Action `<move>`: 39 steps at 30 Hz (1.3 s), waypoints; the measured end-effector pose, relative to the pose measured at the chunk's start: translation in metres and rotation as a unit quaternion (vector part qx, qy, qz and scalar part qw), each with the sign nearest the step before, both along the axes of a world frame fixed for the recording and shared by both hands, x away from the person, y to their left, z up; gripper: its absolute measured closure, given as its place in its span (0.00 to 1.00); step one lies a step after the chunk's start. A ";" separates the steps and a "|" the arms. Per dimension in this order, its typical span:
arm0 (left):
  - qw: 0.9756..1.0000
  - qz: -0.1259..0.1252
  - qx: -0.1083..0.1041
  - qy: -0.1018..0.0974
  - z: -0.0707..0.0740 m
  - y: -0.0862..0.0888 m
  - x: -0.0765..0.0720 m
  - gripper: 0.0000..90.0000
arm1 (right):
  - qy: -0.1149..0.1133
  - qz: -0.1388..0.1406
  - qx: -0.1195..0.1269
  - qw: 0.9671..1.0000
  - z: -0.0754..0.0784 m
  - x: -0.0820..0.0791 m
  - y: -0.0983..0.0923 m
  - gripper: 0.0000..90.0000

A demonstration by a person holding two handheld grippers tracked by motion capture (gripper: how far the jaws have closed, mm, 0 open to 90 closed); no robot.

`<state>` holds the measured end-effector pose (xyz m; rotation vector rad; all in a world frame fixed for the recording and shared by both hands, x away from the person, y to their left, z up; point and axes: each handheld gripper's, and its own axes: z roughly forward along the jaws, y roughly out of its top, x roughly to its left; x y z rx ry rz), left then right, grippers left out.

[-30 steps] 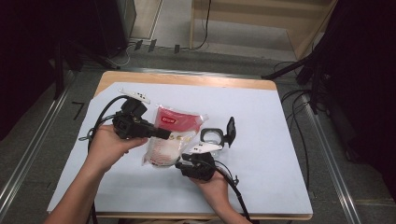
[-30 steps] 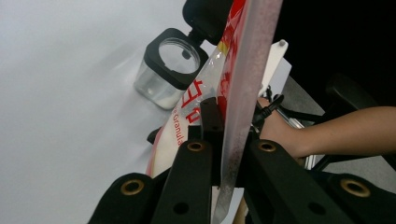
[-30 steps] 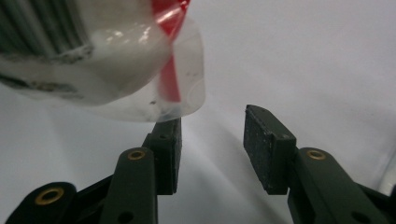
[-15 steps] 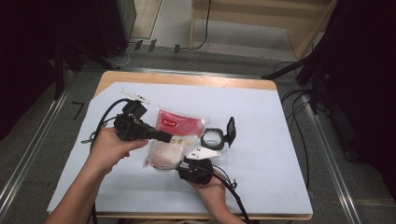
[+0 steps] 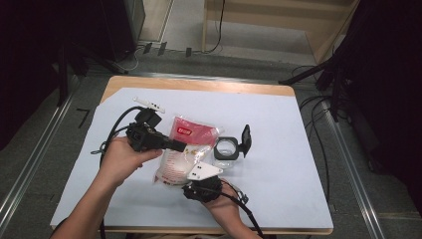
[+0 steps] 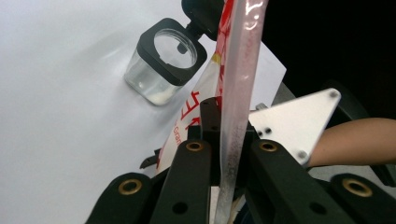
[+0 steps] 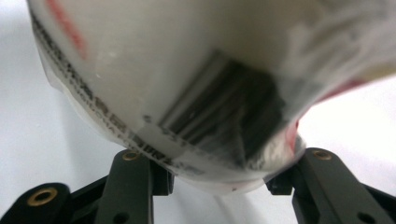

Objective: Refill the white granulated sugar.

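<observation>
A clear plastic pouch with a red printed top and pale, grainy contents (image 5: 181, 152) sits near the middle of the white-covered desk (image 5: 278, 164), held up between the two hand-held tools. The left gripper (image 5: 185, 147) comes in from the left, gripped by the person's left hand (image 5: 119, 157), and its black fingers (image 6: 191, 168) are pressed together on the thin sealed edge of the pouch; in the left gripper view that flat edge (image 6: 238, 93) runs straight up out of the narrow seam between the two fingers, so it is pinched firmly there.

The right gripper (image 5: 191, 167) reaches up from the near edge of the desk, its grey three-cornered plate (image 5: 204, 171) on top. Its fingers (image 7: 133, 182) stand about half apart and have just been opening. In the right gripper view the rounded, full bottom end of the pouch, with a barcode (image 7: 224, 107) printed on it, bulges down between them; its sides lie against the inner faces of both fingers, but whether the pads press on it cannot be told.

Just to the right of the pouch stands a small clear square jar with a black rim (image 5: 226, 148), its black lid (image 5: 246, 140) tilted up beside it, apart from both pairs of fingers.
</observation>
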<state>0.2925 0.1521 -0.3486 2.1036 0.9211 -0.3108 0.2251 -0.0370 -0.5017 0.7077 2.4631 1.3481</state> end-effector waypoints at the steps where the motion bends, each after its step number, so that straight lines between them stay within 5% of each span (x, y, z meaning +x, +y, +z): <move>1: 1.000 0.001 0.001 -0.002 -0.001 -0.001 0.000 0.99 | -0.007 0.002 -0.006 1.000 0.000 -0.001 0.001 0.60; 4: 1.000 -0.003 0.000 -0.007 -0.003 -0.003 0.000 0.99 | -0.016 0.005 -0.022 1.000 0.003 -0.005 0.005 0.60; 8: 1.000 -0.003 -0.007 -0.023 -0.004 -0.006 -0.001 0.98 | 0.010 0.017 -0.002 1.000 0.005 -0.004 0.005 0.61; 14: 0.997 -0.025 -0.006 -0.078 -0.005 -0.008 -0.003 0.95 | 0.030 0.029 0.018 0.999 0.011 -0.003 0.003 0.61; 26: 0.994 -0.025 -0.013 -0.104 -0.015 -0.014 -0.003 0.90 | 0.062 0.048 0.044 0.996 0.019 -0.005 0.005 0.61; 32: 0.998 -0.013 -0.027 -0.056 -0.021 -0.017 0.001 0.89 | 0.071 0.056 0.054 0.994 0.026 -0.009 0.007 0.63; 39: 0.999 0.005 -0.009 -0.031 -0.023 -0.025 0.003 0.90 | 0.083 0.047 0.050 0.994 0.024 -0.008 0.008 0.62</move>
